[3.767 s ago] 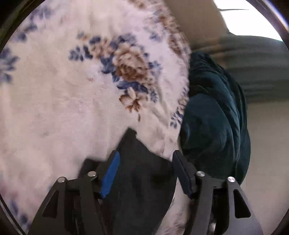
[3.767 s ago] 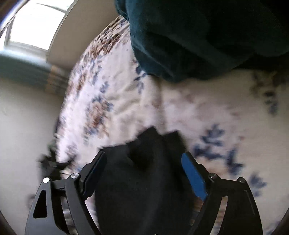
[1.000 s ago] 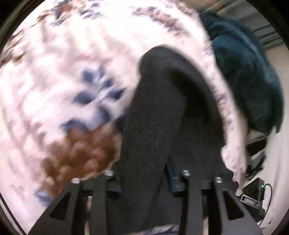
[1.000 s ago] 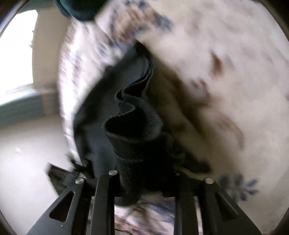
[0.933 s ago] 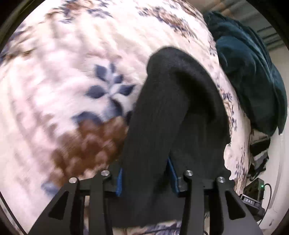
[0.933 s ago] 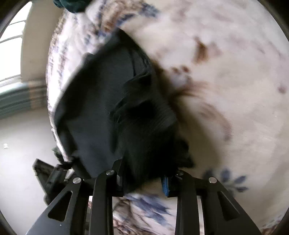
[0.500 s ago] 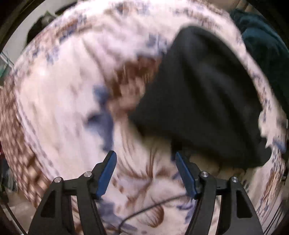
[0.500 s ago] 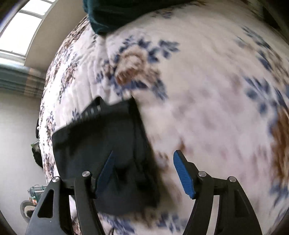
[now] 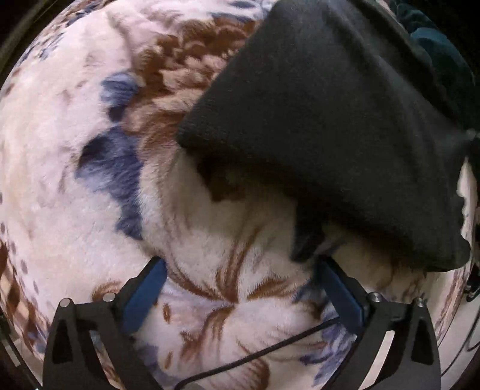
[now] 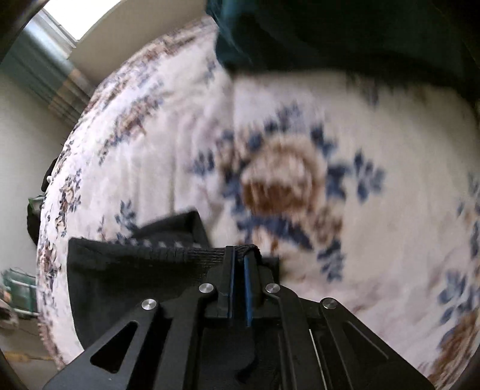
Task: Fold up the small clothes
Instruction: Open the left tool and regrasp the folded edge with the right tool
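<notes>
1. Covering almost everything in both views is a fluffy white blanket [image 9: 75, 210] with brown and blue flowers; a window [image 10: 84, 18] and a pale wall show at the far edge in the right wrist view.
2. Heaped at the blanket's far side is a dark teal cloth [image 10: 330, 33].
3. Lying on the blanket is the black garment [image 9: 330, 120], doubled over, its near corner just ahead of the left gripper [image 9: 240, 285].
4. Spread wide, the left gripper holds nothing and hangs over bare blanket.
5. Pinched tight, the right gripper [image 10: 238, 255] clamps the garment's ribbed edge [image 10: 180, 252].
6. Risk, as I judge it: a one-sided pull may drag or unroll the fold, since the plush pile grips knit fabric and the other side is free.
7. A thin black cable [image 9: 270, 351] near the left gripper could snag.
</notes>
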